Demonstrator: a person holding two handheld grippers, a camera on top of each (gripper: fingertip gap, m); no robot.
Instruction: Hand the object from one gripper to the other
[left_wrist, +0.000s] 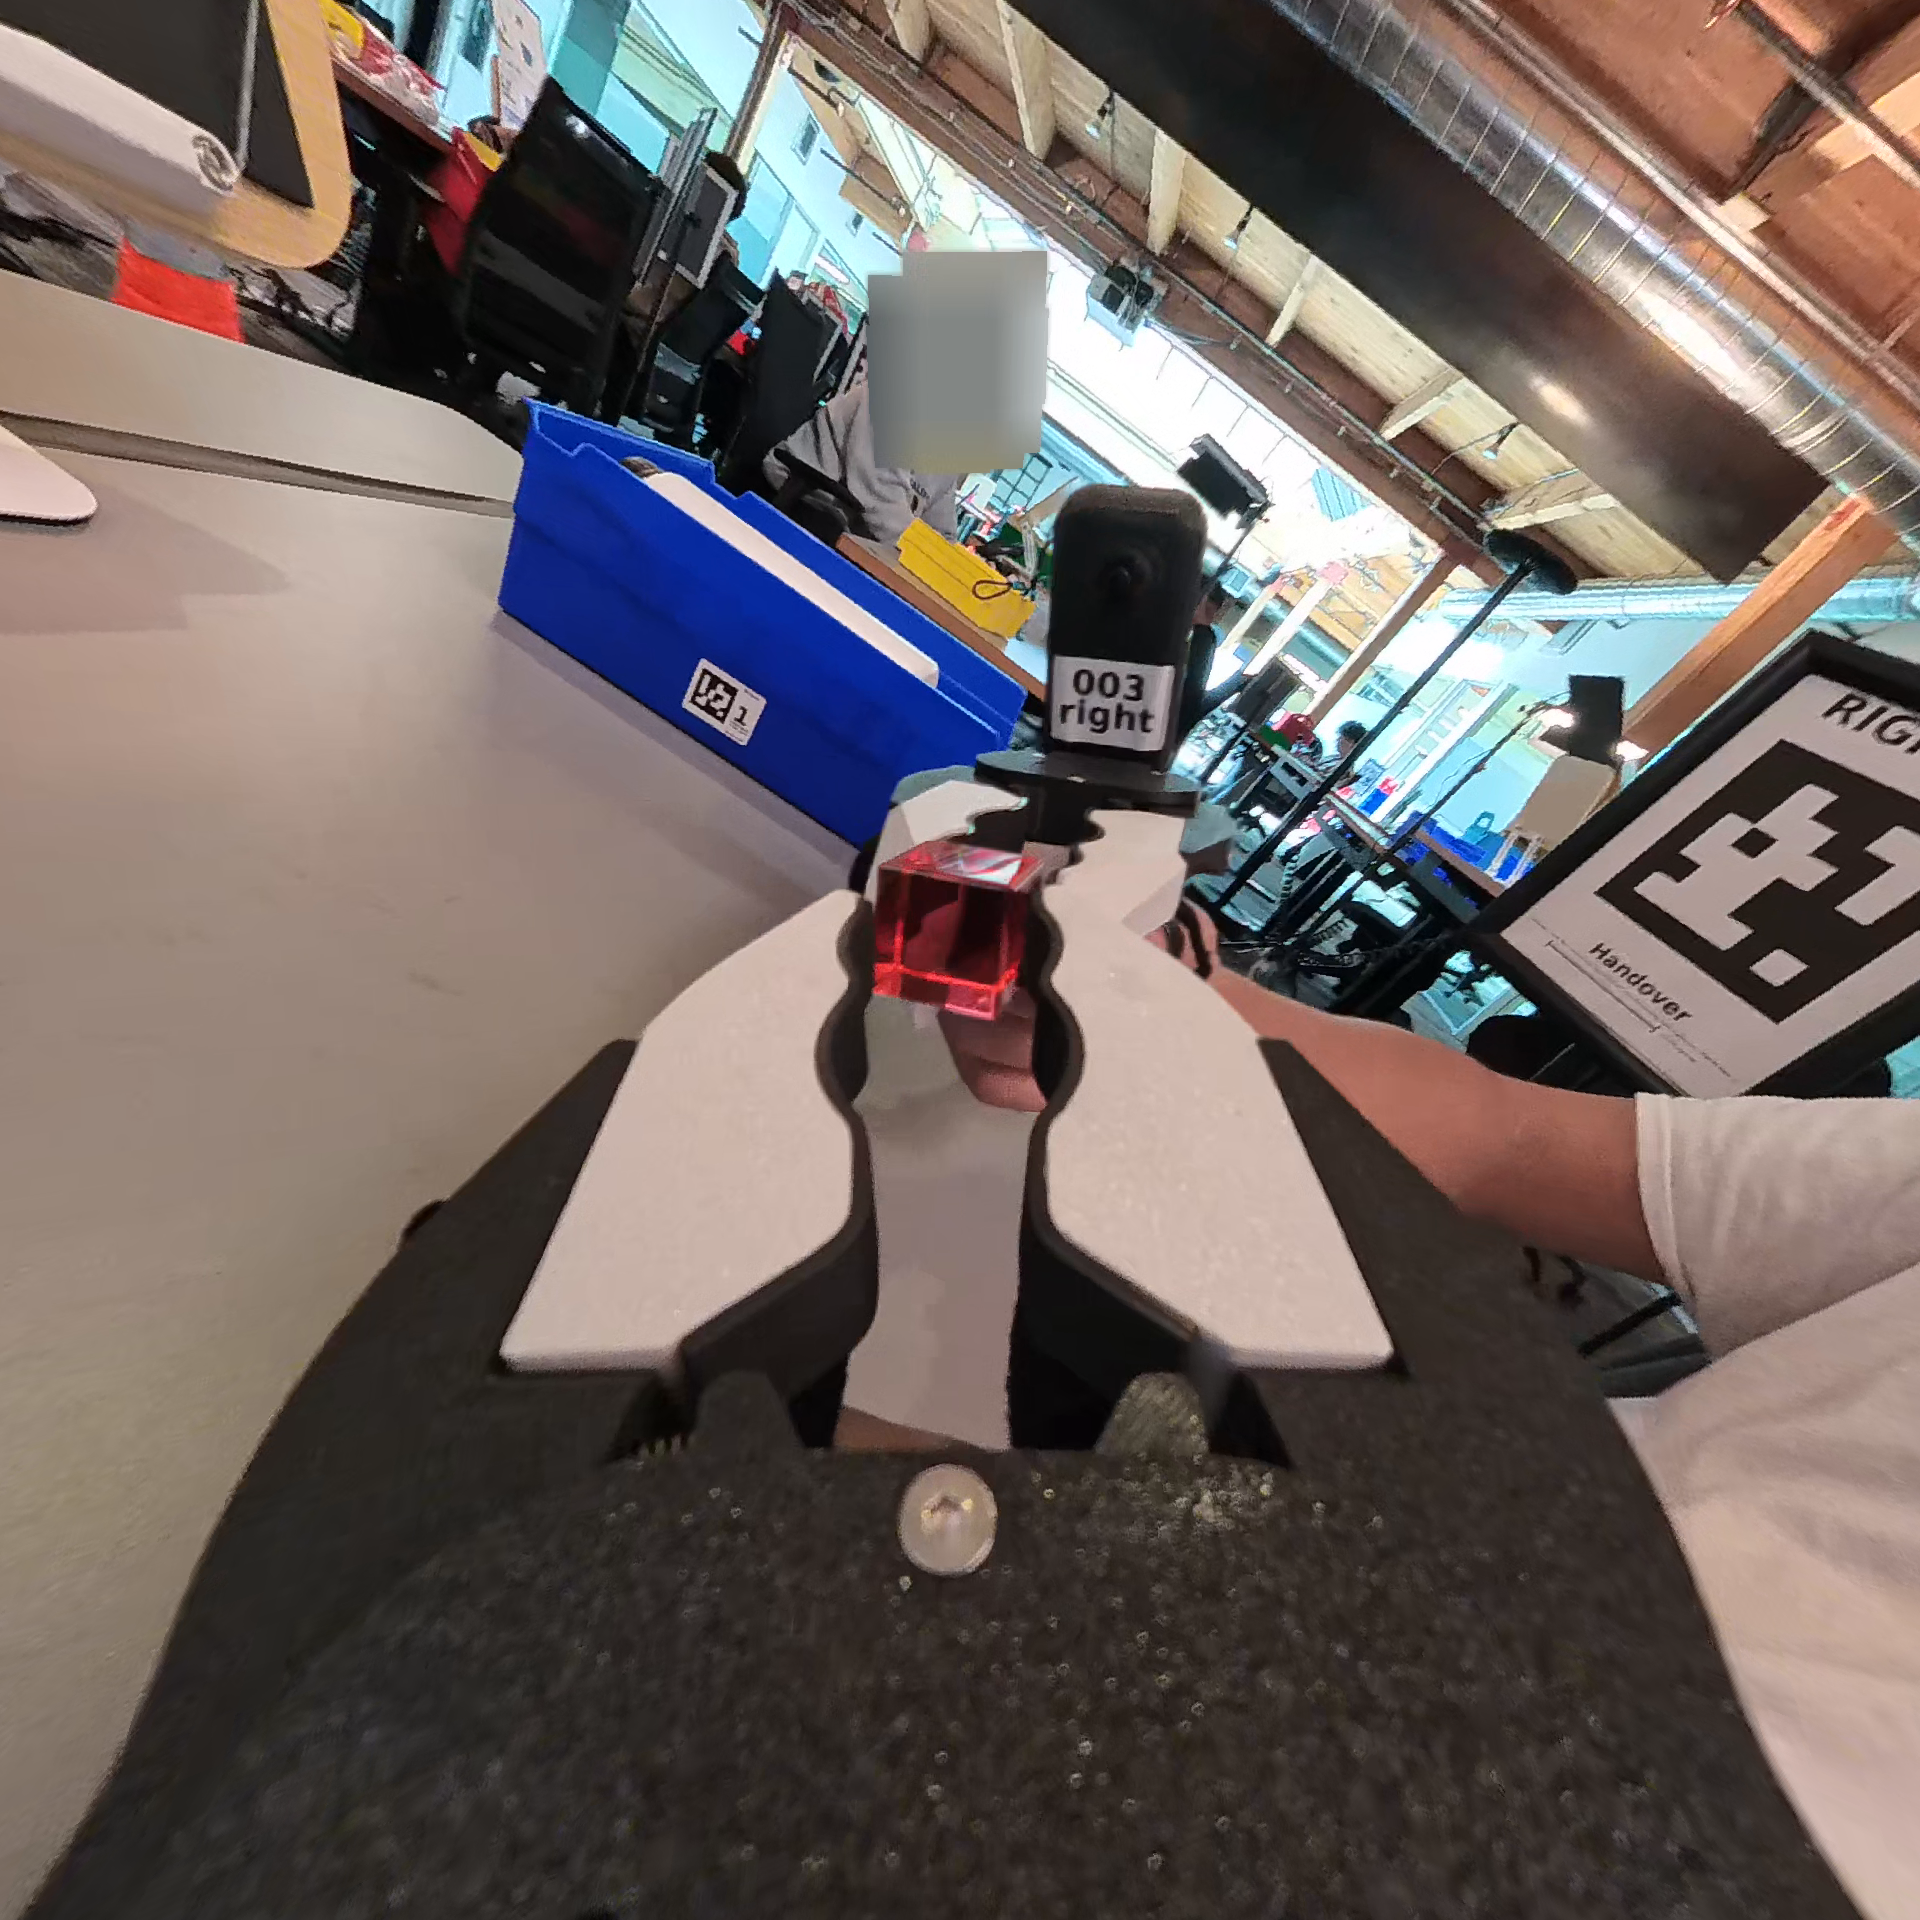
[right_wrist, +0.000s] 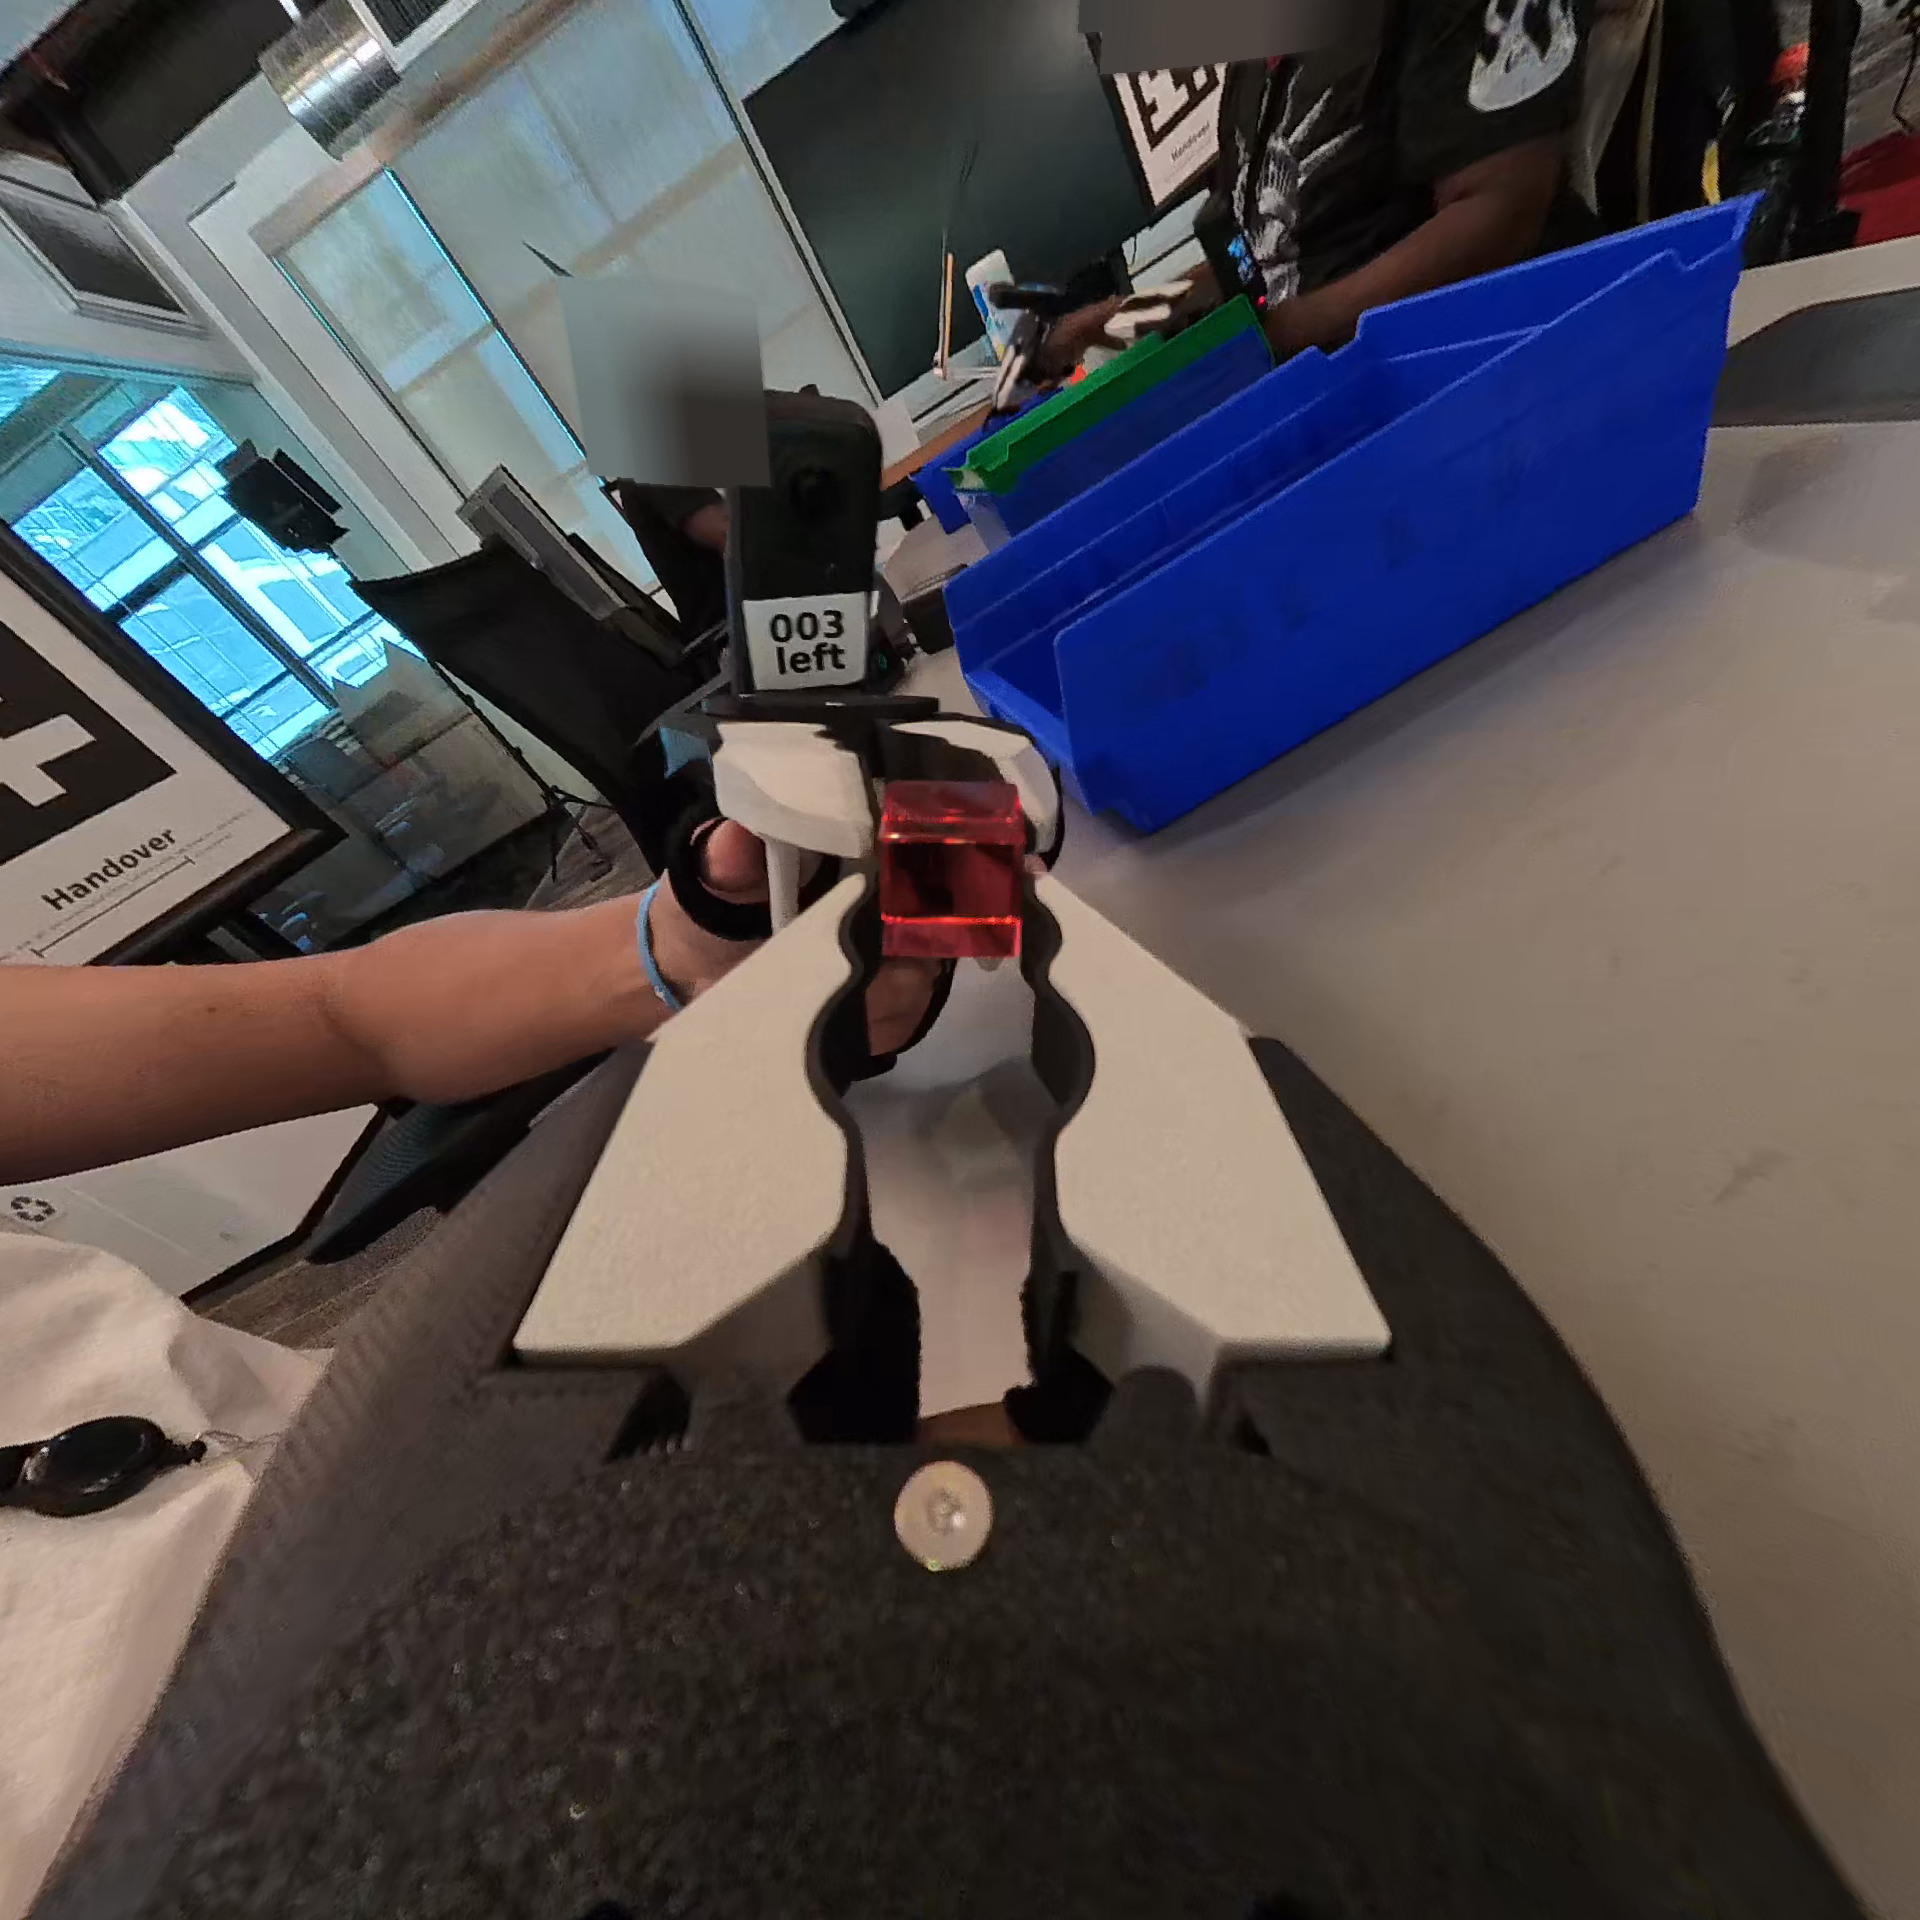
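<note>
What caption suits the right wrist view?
Red cube between the tips of both facing grippers, above a grey table, mid-handover.

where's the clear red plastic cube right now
The clear red plastic cube is off the grey table, between the fingertips of the left gripper and right gripper, which meet nose to nose; a blue plastic bin sits beyond.

My left gripper (left_wrist: 951, 935): white wavy-edged fingers (left_wrist: 727, 1143), black speckled body, silver screw (left_wrist: 947, 1518). My right gripper (right_wrist: 948, 925) alike. White sleeve (left_wrist: 1787, 1205), blue wristband (right_wrist: 652, 951).
</note>
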